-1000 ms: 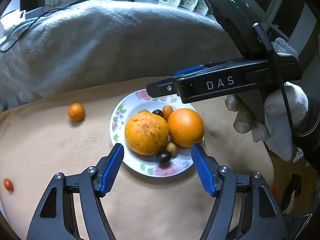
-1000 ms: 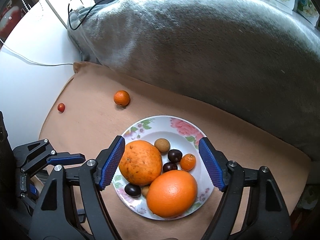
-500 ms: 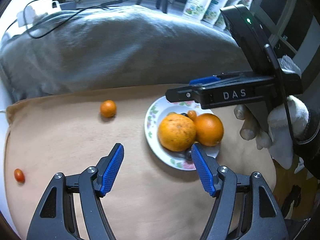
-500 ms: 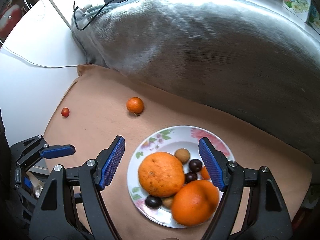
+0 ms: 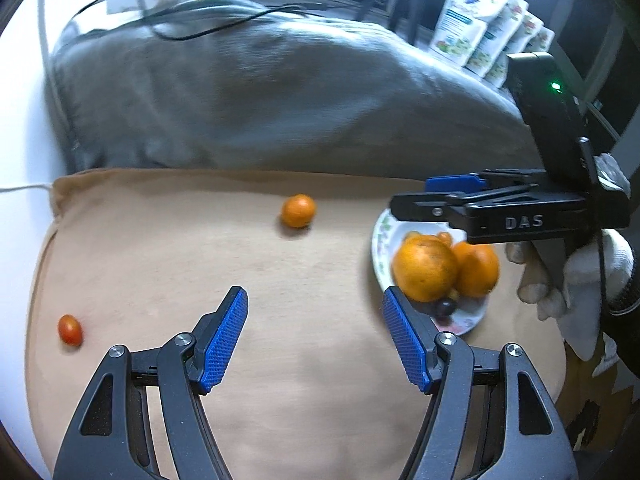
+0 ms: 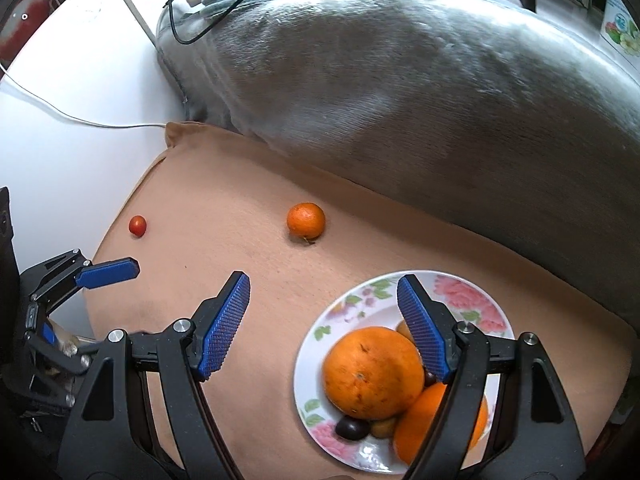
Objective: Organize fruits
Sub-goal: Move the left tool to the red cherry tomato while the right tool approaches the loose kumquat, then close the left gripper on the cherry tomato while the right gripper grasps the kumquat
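Note:
A flowered white plate [image 5: 380, 236] [image 6: 476, 300] holds two big oranges [image 5: 424, 268] [image 6: 372, 372] and several small dark and yellow fruits. A small mandarin [image 5: 298, 211] [image 6: 306, 220] lies loose on the tan cloth, left of the plate. A cherry tomato [image 5: 70, 330] [image 6: 137, 225] lies further left near the cloth's edge. My left gripper [image 5: 316, 336] is open and empty above the cloth, between tomato and plate. My right gripper [image 6: 324, 328] is open and empty, over the plate's left edge; it also shows in the left wrist view [image 5: 500, 208].
A grey blanket [image 5: 260, 100] [image 6: 420, 92] is heaped behind the tan cloth [image 5: 160, 260]. Cables [image 6: 192, 24] run over its far end. Printed pouches [image 5: 480, 36] stand at the back right. White surface [image 6: 72, 140] borders the cloth on the left.
Both grippers have swung left and pulled back: the plate has slid to the right in both views, and the mandarin and tomato sit nearer the middle. Both jaws stay open.

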Motion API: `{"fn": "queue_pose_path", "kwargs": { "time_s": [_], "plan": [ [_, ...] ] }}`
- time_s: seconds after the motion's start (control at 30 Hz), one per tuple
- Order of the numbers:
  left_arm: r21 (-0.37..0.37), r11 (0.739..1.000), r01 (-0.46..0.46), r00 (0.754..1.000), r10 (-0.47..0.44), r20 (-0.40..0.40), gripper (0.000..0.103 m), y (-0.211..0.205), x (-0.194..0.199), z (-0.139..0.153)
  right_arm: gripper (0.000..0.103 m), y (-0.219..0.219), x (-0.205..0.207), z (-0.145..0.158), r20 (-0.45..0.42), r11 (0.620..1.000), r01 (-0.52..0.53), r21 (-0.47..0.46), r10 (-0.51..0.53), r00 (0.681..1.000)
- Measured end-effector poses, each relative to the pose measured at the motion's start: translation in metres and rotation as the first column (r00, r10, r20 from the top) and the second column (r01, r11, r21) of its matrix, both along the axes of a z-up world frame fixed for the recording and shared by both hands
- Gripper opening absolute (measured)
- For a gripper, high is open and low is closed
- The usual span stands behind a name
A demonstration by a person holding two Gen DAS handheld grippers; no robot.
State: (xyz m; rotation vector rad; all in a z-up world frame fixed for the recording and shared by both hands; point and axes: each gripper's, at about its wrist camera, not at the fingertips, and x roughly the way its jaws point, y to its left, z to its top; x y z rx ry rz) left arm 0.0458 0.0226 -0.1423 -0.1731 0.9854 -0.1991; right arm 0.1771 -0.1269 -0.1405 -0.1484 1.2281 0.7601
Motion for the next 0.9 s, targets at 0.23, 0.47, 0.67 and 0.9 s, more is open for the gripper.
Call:
{"fn": "queue_pose_path", "kwargs": {
  "time_s": [0.23,0.47,0.67,0.9],
  "plan": [
    [0.019,0.996,-0.09,0.996,0.091,-0.009,0.07,0.042,-0.01,-0.016,0.079,0.02,0.004,-0.002,0.009,1.0,0.001,0.006,-0.001,1.0],
    [0.033,0.98,-0.198,0.98,0.199,-0.018,0.07,0.085,-0.025,-0.036,0.079,0.042,0.002,-0.012,0.01,1.0,-0.026,-0.004,0.026,1.0],
    [0.039,0.958,-0.284,0.958,0.285,-0.039,0.069,0.122,-0.042,-0.057,0.077,0.057,0.007,-0.022,0.019,0.999,-0.021,-0.024,0.022,1.0],
    [0.038,0.929,-0.369,0.927,0.371,-0.062,0.064,0.158,-0.059,-0.079,0.064,0.071,0.013,-0.042,0.011,0.996,-0.019,-0.083,0.02,1.0]
  ]
}}
